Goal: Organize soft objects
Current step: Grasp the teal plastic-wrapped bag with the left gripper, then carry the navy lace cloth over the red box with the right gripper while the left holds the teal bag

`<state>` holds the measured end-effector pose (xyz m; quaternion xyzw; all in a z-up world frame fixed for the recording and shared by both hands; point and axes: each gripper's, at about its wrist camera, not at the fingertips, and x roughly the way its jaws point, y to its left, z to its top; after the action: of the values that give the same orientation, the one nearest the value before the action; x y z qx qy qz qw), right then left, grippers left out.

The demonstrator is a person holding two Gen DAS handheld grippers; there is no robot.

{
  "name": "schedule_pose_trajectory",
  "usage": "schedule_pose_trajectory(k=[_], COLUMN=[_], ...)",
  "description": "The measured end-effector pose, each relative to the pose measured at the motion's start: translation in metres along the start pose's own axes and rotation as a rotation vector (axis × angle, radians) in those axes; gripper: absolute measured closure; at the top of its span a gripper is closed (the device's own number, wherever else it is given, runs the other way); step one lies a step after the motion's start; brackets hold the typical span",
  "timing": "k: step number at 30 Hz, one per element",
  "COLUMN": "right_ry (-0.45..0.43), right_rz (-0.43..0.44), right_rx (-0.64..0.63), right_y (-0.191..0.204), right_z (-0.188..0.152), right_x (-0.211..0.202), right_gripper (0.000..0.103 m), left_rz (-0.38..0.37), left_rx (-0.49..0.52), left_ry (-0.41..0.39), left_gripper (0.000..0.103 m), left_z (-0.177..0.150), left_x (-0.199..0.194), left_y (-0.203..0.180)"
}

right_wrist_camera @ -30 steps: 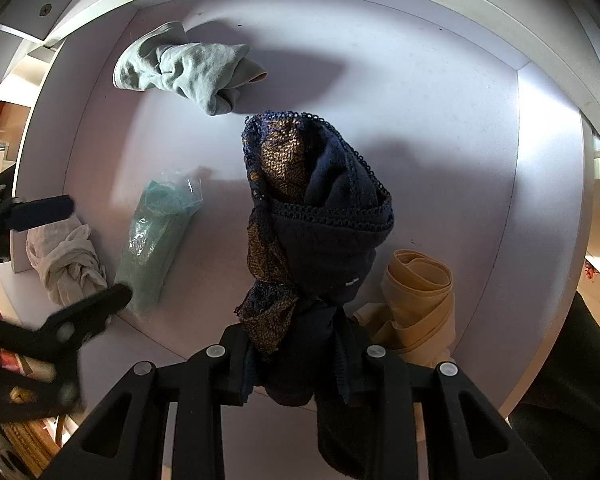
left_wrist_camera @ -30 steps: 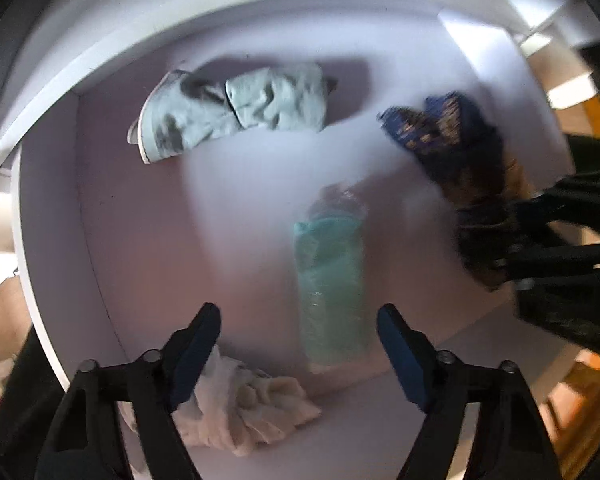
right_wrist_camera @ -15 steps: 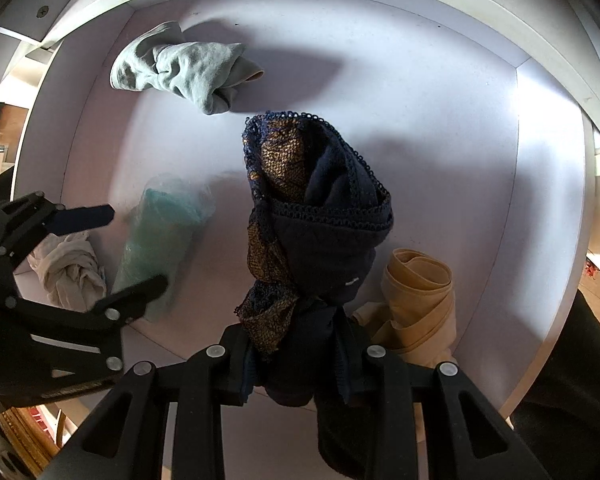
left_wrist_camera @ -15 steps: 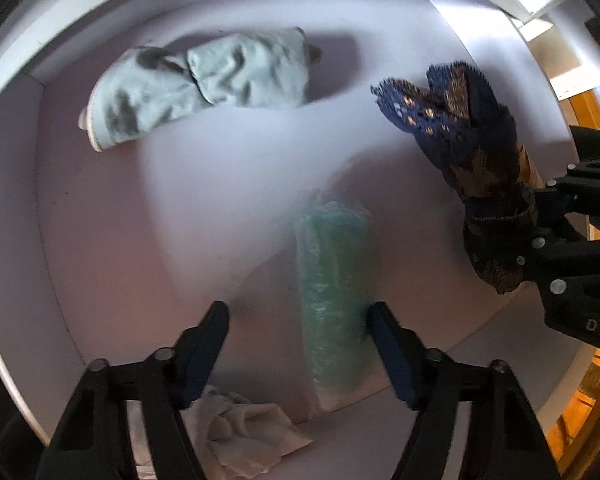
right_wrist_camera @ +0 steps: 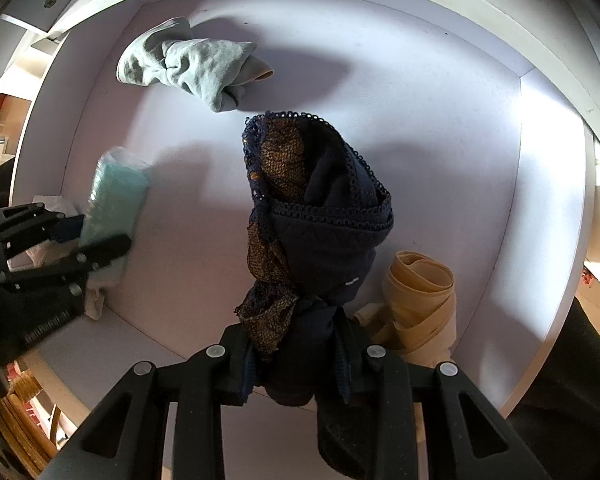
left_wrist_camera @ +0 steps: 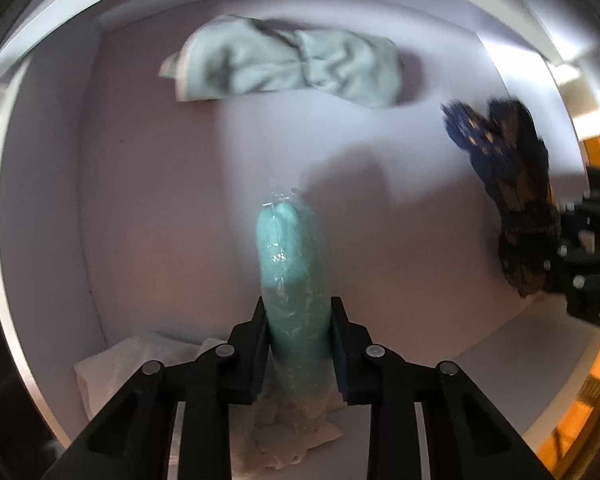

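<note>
A teal cloth roll in a clear plastic wrap (left_wrist_camera: pixel 294 264) stands between the pads of my left gripper (left_wrist_camera: pixel 298 330), which is shut on its lower part. The same teal roll (right_wrist_camera: pixel 114 196) shows at the left of the right wrist view, held by the left gripper (right_wrist_camera: pixel 88 236). My right gripper (right_wrist_camera: pixel 296 354) is shut on a dark navy and gold lace garment (right_wrist_camera: pixel 316 216), which bulges above its fingers. That lace garment (left_wrist_camera: pixel 508 184) also hangs at the right edge of the left wrist view.
All lies in a white drawer (right_wrist_camera: pixel 440 112) with raised walls. A pale green rolled cloth (left_wrist_camera: pixel 288 64) lies at the back; it is also in the right wrist view (right_wrist_camera: pixel 196 68). A beige rolled band (right_wrist_camera: pixel 420 292) sits front right. A white crumpled cloth (left_wrist_camera: pixel 284 436) lies under the left gripper.
My left gripper has moved in over the teal roll and its jaws have come together on it. The right gripper has kept still with the lace garment.
</note>
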<state>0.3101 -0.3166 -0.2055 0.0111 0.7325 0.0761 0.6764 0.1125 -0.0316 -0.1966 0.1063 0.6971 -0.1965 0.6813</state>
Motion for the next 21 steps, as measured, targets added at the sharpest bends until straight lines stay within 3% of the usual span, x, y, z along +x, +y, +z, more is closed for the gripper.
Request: schedule_pose_trajectory(k=[8,14,21], right_ry=[-0.003,-0.035,-0.074], right_rz=[-0.003,-0.008,-0.001], right_rx=[-0.028,-0.094,-0.133], right_y=[0.009,0.024,0.037], right_z=[-0.008,-0.018,-0.033], right_x=[-0.007,-0.025,-0.043], right_gripper=[0.073,0.073,0.073], left_rz=[-0.004,-0.008,-0.025], left_rx=[-0.123,-0.142,-0.171], left_ry=[-0.010,-0.020,-0.029], left_gripper=[0.076,0.076,0.076], left_z=[-0.003,-0.005,-0.009], left_x=[-0.004,-0.001,-0.008], left_y=[0.026,0.023,0.049])
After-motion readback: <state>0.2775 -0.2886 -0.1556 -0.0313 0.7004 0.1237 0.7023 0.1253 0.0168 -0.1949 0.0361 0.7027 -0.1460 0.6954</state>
